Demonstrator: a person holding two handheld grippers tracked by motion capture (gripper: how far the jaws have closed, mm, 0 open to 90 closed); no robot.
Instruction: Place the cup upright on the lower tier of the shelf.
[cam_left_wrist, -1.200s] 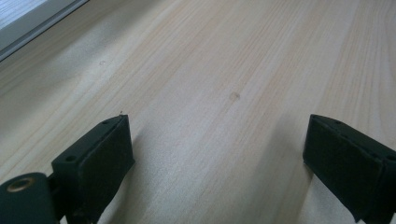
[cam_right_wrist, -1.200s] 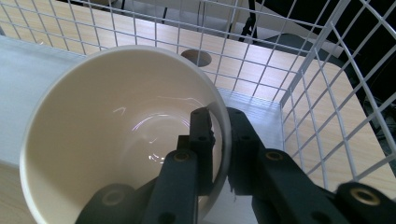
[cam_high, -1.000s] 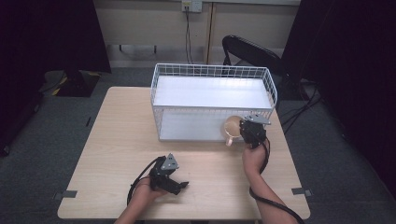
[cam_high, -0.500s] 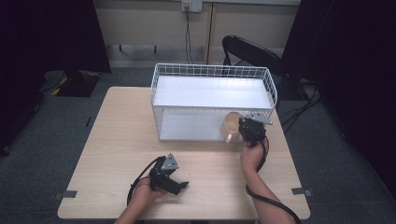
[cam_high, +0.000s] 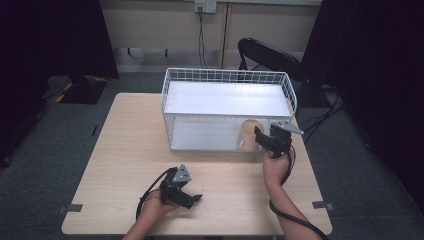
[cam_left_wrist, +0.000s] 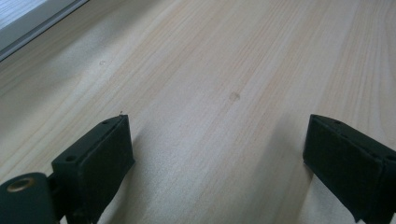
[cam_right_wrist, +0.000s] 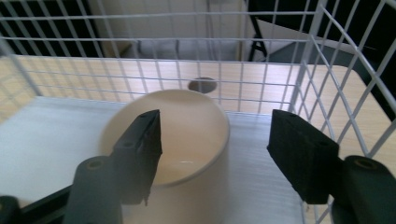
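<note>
A pale wooden rectangular table (cam_high: 125, 150) carries a white two-tier wire rack (cam_high: 227, 107) with flat white shelves, set toward its far side. In the high view, a cream-coloured cylindrical cup (cam_high: 248, 134) stands upright on the rack's lower shelf, at its right end near the front edge. The right gripper (cam_high: 267, 140), black with a grey three-cornered plate on top, is held just beside the cup, its cable trailing down past the forearm.

The right gripper view adds what the overhead angle hides: the jaws are spread wide, one jaw (cam_right_wrist: 140, 149) over the cup's (cam_right_wrist: 175, 140) open mouth and the other outside its wall, with a clear gap on that side. The cup looks empty. Through the wire mesh behind it, a round dark hole in the tabletop (cam_right_wrist: 202, 84) is visible.

The left gripper (cam_high: 181, 192) lies low on the table's near part, well apart from the rack. Its own view shows bare wood grain (cam_left_wrist: 224, 84) between jaws standing wide apart, holding nothing, and a corner of the rack's base (cam_left_wrist: 28, 18) at upper left.
</note>
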